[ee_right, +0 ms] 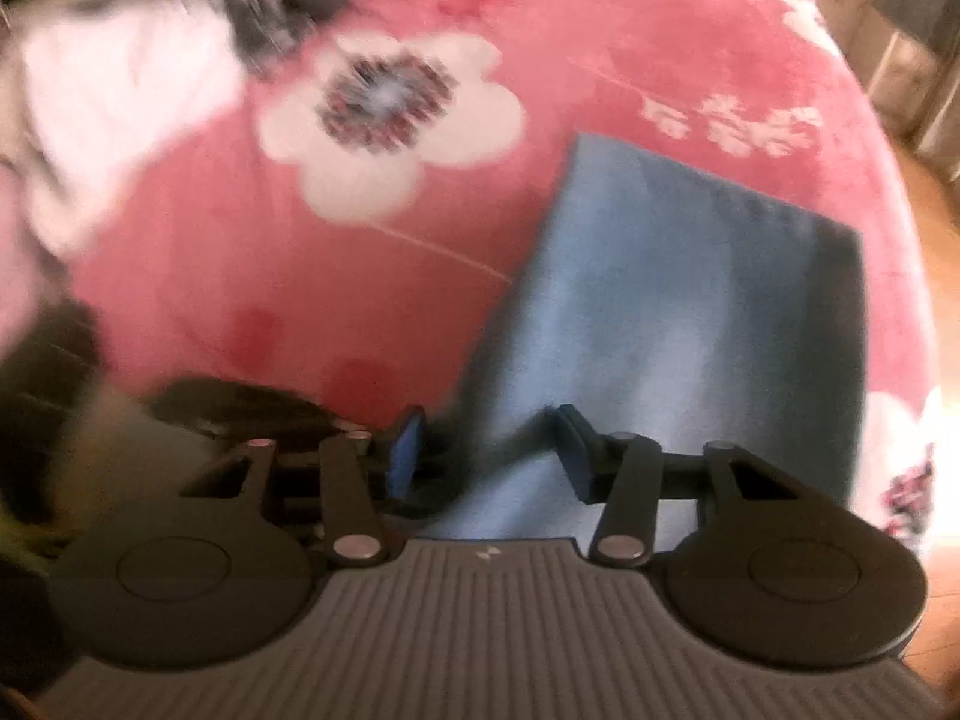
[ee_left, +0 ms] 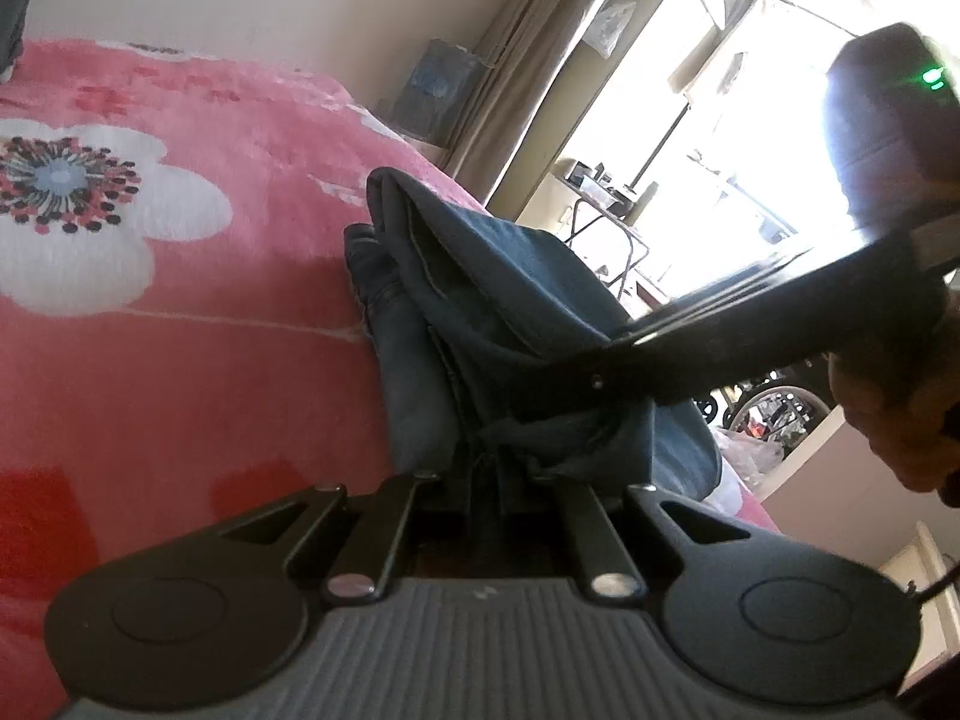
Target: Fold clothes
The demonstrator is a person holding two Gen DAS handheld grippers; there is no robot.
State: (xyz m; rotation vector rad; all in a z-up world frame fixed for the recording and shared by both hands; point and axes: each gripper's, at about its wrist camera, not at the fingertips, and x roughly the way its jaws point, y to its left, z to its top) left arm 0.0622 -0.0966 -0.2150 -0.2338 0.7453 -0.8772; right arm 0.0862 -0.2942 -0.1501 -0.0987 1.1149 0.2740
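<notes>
Gripping a bunched fold of the dark blue jeans [ee_left: 480, 300], the left gripper [ee_left: 510, 468] sits lowest in its own view, its jaws clenched on the denim so that the cloth gathers into tight creases right at the fingers. From there the jeans rise in a thick folded bundle, lying partly on the pink floral blanket [ee_left: 180, 330] that covers the bed. Crossing over the bundle from the right side of that view is the right gripper [ee_left: 618, 360], a long black shape reaching down onto the fabric, with the person's hand [ee_left: 888, 408] behind it at the frame's edge. Farther off, a white flower print spreads over the blanket, and beyond the bed a curtain [ee_left: 516, 78] hangs beside a bright window.

In the right wrist view the right gripper [ee_right: 489, 450] has its jaws released, the blue pads [ee_right: 408, 450] standing apart with the jeans [ee_right: 690, 312] running between and beyond them. The picture is blurred, so I cannot tell whether either pad touches the cloth. Here the denim lies as a flat, folded oblong on the blanket [ee_right: 600, 60], stretching away from the gripper. Past it, at the far left, a pile of pale and dark clothes [ee_right: 120, 90] rests on the bed, too smeared to make out.
</notes>
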